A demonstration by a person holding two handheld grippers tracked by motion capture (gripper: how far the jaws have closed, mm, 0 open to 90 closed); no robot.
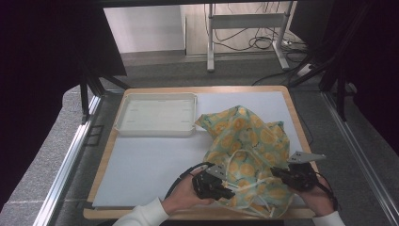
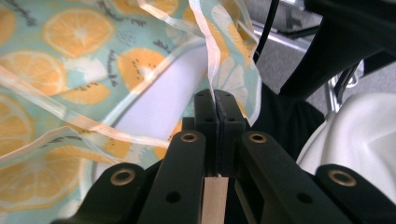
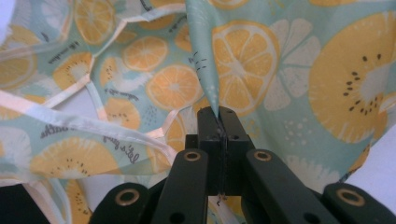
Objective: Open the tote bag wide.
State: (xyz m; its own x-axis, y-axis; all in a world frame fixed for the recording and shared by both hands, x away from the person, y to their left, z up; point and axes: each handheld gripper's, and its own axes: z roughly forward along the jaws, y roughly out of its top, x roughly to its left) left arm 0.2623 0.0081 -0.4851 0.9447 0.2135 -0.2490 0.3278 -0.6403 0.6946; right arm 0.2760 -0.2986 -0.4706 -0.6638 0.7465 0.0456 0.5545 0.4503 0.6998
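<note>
Jaws pressed together on both sides: my left gripper point(image 2: 216, 100) pinches a pale ribbon tie point(image 2: 205, 51) that runs up from between its tips, and my right gripper point(image 3: 219, 116) is clamped on a folded edge of the fruit-print apron point(image 3: 243, 51), which rises straight out of its tips like a ridge.

From above, the apron point(image 1: 244, 141) lies crumpled on the white mat point(image 1: 150, 165), with my left gripper point(image 1: 223, 192) at its near-left border and my right gripper point(image 1: 278, 175) at its near-right border, the cloth bunched between and beyond them. White ties point(image 1: 256, 181) loop loosely between the two sets of tips.

I read the two grips as a pair. Each takes the near margin of the cloth at a thin spot, a tie on one side and a hem fold on the other, because thin places are what narrow tips can bite without slipping. Holding two points well apart lets me lift and spread the fabric so its own weight pulls the wrinkles out.

Beyond my left tips, well past the apron's far-left corner, sits a white tray point(image 1: 156, 114), empty and square to the mat; I judge it to be where the cloth ends up once flattened or folded. What could go wrong is the ribbon sliding out, since it is slick and narrow.
</note>
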